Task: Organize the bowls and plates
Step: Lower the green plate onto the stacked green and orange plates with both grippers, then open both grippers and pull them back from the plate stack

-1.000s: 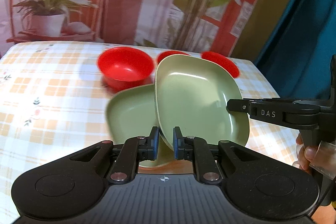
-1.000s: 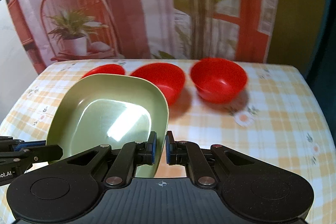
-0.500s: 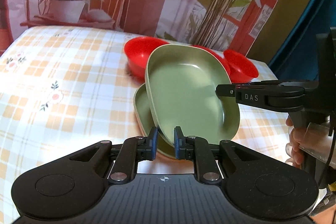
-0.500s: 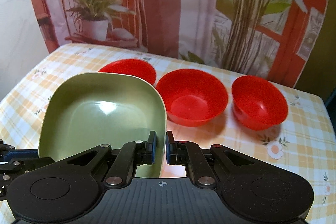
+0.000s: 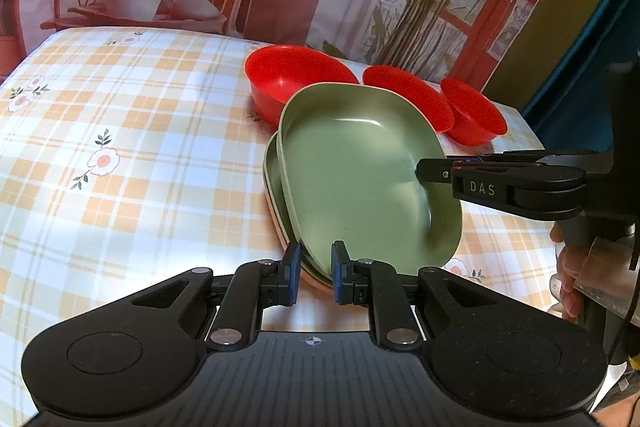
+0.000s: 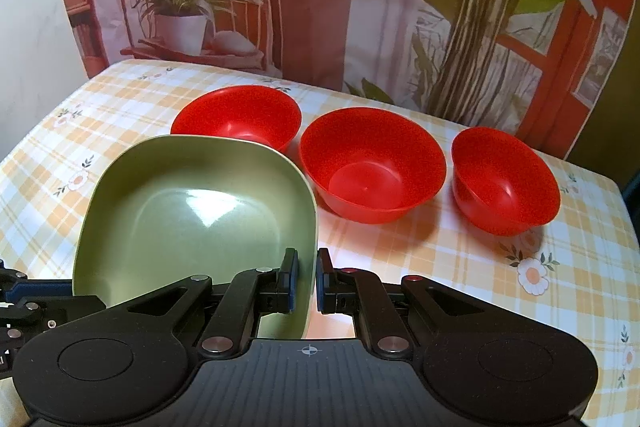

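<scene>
A green plate (image 5: 360, 179) hangs tilted over a second green plate (image 5: 271, 183), which lies on a peach-rimmed one (image 5: 316, 281). My left gripper (image 5: 315, 277) is shut on the top plate's near rim, with the lower rims against its left pad. My right gripper (image 6: 306, 283) is shut on the same plate's (image 6: 192, 227) right rim and reaches in from the right (image 5: 424, 173) in the left wrist view. Three red bowls (image 6: 240, 115) (image 6: 372, 167) (image 6: 506, 183) stand in a row behind the plates, apart from each other.
The table (image 5: 120, 147) has a checked orange and white cloth with flowers. A printed backdrop of plants hangs close behind its far edge. A person's hand (image 5: 568, 275) holds the right gripper's handle at the table's right side.
The tilted green plate has come down and to the left, now covering most of the lower green plate. Both grippers keep their hold on it.
</scene>
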{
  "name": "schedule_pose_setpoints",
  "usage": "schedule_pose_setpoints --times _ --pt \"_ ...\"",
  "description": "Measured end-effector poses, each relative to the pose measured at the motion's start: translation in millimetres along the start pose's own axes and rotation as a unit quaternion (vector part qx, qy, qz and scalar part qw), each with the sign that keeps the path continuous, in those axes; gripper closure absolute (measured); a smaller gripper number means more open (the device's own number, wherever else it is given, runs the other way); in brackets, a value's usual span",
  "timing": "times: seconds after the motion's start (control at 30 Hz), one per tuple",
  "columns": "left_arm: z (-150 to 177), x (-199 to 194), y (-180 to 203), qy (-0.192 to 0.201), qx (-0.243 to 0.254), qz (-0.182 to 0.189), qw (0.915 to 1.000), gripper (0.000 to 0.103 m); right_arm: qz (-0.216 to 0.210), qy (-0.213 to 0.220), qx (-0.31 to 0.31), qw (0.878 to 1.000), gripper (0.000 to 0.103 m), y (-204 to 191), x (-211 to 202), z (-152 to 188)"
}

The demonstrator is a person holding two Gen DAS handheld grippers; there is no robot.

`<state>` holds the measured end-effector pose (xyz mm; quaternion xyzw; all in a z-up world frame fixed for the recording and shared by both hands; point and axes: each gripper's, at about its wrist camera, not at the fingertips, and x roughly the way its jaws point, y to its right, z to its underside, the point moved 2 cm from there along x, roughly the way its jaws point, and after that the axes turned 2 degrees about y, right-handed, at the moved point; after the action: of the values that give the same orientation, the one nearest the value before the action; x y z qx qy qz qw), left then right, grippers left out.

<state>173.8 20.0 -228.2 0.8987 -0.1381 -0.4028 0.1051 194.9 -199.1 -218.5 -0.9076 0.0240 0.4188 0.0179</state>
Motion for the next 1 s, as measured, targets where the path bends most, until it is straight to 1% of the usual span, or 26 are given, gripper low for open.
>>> schedule_pose_setpoints --times 0.17,0.37,0.6,0.67,0.73,0.8,0.87,0.9,0.93,1.0 --pt "0 2 0 -0.004 0.000 -0.003 1.0000 0.086 0.009 0.000 -0.014 1.000 0.094 -5 2 0" --pt "-2 2 -1 0.001 -0.002 -0.002 1.0000 0.084 0.012 -0.005 -0.012 1.000 0.094 -4 3 1" --pt "-5 0 0 0.011 0.008 -0.017 0.9998 0.082 0.014 0.000 -0.003 1.000 0.094 0 -4 3" --pt "-7 -1 2 0.015 0.011 -0.021 0.9996 0.082 0.013 0.005 0.001 1.000 0.093 2 -8 3" --pt "-9 -4 4 0.021 0.015 -0.025 0.9994 0.082 0.011 0.009 0.007 1.000 0.088 4 -12 4" --pt "-11 -6 5 0.027 0.018 -0.027 0.9991 0.082 0.008 0.013 0.016 1.000 0.086 8 -16 5" --pt "-13 -9 7 0.032 0.023 -0.031 0.9988 0.081 0.009 0.016 0.023 1.000 0.085 11 -20 6" --pt "-15 -10 9 0.034 0.025 -0.032 0.9986 0.079 0.008 0.019 0.027 0.999 0.085 12 -23 6" --pt "-16 -12 9 0.037 0.027 -0.033 0.9984 0.074 0.008 0.021 0.031 0.999 0.085 14 -25 7" --pt "-18 -15 12 0.044 0.032 -0.036 0.9979 0.072 0.006 0.026 0.042 0.999 0.084 18 -30 8"
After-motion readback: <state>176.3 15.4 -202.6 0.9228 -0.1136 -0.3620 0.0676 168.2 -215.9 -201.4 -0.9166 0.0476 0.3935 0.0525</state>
